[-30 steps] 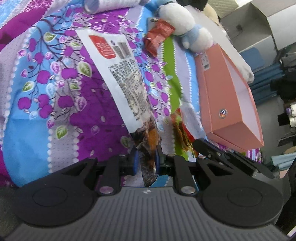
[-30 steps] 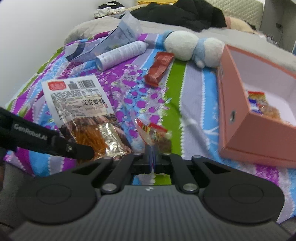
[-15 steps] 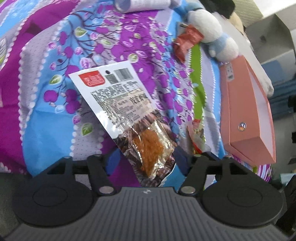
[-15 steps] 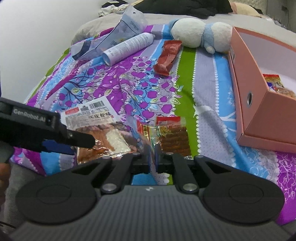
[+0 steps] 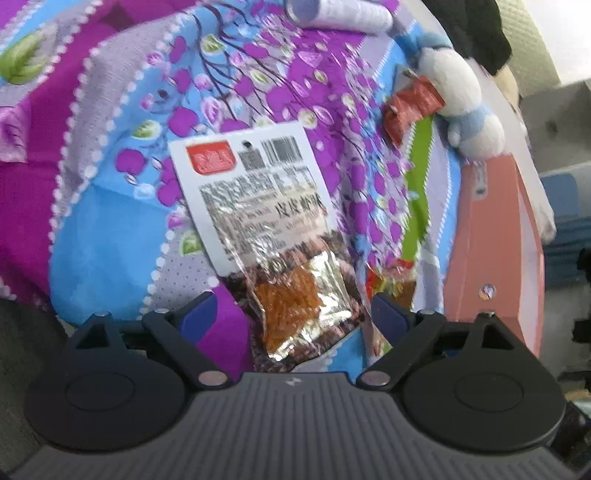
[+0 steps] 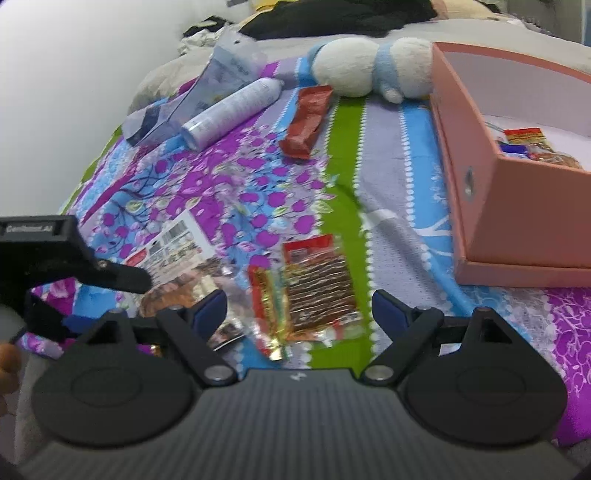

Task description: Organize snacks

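The left hand-held gripper has just been opening wide; the white-labelled snack packet lies released between its jaws on the bed. The right hand-held gripper, likewise just opened, frames the red snack packet untouched.

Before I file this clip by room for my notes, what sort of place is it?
Most likely a bedroom. The snacks lie on a floral bedspread that covers a bed, a plush toy rests near a pink box, and dark clothes are heaped behind.
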Action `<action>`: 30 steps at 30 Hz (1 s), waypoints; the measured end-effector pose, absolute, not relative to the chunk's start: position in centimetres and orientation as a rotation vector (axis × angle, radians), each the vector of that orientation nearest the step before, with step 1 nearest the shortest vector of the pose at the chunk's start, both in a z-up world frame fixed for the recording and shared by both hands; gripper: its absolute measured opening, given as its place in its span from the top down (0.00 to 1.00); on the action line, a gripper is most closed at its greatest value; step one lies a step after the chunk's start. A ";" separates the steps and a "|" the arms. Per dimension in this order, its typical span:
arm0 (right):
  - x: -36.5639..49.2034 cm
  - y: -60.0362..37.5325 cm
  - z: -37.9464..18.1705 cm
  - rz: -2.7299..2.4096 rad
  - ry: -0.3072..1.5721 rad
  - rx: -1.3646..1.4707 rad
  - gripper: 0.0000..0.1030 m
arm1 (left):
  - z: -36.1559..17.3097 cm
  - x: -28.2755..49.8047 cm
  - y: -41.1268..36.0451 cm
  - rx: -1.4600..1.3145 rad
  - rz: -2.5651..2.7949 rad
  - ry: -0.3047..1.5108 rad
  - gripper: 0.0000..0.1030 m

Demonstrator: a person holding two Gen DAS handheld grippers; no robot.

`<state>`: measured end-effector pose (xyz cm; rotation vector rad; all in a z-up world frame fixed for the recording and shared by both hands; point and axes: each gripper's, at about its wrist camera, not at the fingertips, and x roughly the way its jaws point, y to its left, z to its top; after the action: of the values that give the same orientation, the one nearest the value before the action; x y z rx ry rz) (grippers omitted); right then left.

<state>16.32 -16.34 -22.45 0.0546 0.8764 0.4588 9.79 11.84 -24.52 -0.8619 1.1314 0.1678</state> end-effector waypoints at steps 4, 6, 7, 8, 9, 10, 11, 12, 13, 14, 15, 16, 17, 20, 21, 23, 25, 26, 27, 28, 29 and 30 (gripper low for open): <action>16.9 -17.8 -23.1 0.430 0.867 0.074 0.16 | -24.7 9.7 12.2 -0.937 0.211 1.115 0.10; 17.2 -18.1 -23.5 0.427 0.872 0.073 0.16 | -25.1 10.0 12.2 -0.963 0.212 1.118 0.10; 17.3 -18.1 -23.7 0.431 0.872 0.069 0.16 | -25.3 10.2 12.0 -0.968 0.213 1.126 0.10; 17.5 -18.1 -23.9 0.443 0.870 0.066 0.16 | -25.6 10.4 11.8 -0.966 0.219 1.137 0.10; 17.5 -18.0 -24.0 0.456 0.869 0.064 0.16 | -25.9 10.6 11.6 -0.960 0.223 1.149 0.10; 17.7 -17.8 -24.2 0.477 0.868 0.060 0.16 | -26.2 10.8 11.4 -0.951 0.228 1.161 0.10; 17.8 -17.5 -24.4 0.495 0.868 0.052 0.16 | -26.6 11.1 11.2 -0.943 0.234 1.175 0.10; 17.9 -17.2 -24.6 0.512 0.872 0.038 0.16 | -26.9 11.3 11.0 -0.935 0.238 1.188 0.10; 18.0 -16.8 -24.9 0.529 0.880 0.021 0.16 | -27.2 11.6 10.7 -0.920 0.243 1.198 0.10; 18.1 -16.4 -25.2 0.543 0.889 0.004 0.16 | -27.2 11.8 10.4 -0.895 0.254 1.205 0.10; 18.1 -16.0 -25.5 0.553 0.904 -0.012 0.16 | -27.2 12.1 10.1 -0.869 0.262 1.211 0.10; 18.3 -15.7 -25.9 0.559 0.923 -0.025 0.16 | -27.1 12.4 9.7 -0.833 0.269 1.219 0.09; 18.3 -15.6 -26.1 0.564 0.931 -0.030 0.14 | -27.0 12.8 9.4 -0.805 0.272 1.227 0.09; 18.3 -15.2 -26.4 0.580 0.915 -0.057 0.13 | -27.1 13.6 8.6 -0.753 0.289 1.258 0.09; 18.4 -15.1 -26.5 0.582 0.913 -0.066 0.13 | -27.2 13.9 8.4 -0.726 0.289 1.274 0.09; 18.4 -14.7 -26.6 0.586 0.908 -0.090 0.13 | -27.3 14.5 7.6 -0.663 0.290 1.302 0.09; 18.3 -14.2 -26.8 0.583 0.903 -0.130 0.14 | -27.3 14.7 7.4 -0.657 0.314 1.304 0.09; 18.1 -13.9 -26.9 0.579 0.895 -0.155 0.14 | -27.4 14.7 7.4 -0.659 0.323 1.304 0.09; 18.0 -13.7 -27.0 0.575 0.890 -0.165 0.14 | -27.5 14.7 7.3 -0.658 0.333 1.305 0.10; 18.0 -13.6 -27.0 0.568 0.886 -0.168 0.14 | -27.5 14.8 7.3 -0.652 0.344 1.307 0.10; 17.9 -13.5 -27.0 0.565 0.886 -0.166 0.20 | -27.5 14.8 7.2 -0.644 0.352 1.309 0.11; 17.9 -13.6 -26.9 0.568 0.882 -0.165 0.28 | -27.5 14.9 7.0 -0.631 0.360 1.312 0.14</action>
<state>17.90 -13.56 -26.85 -0.1651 0.8818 0.5675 14.87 6.98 -27.45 -0.6310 1.3123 0.3604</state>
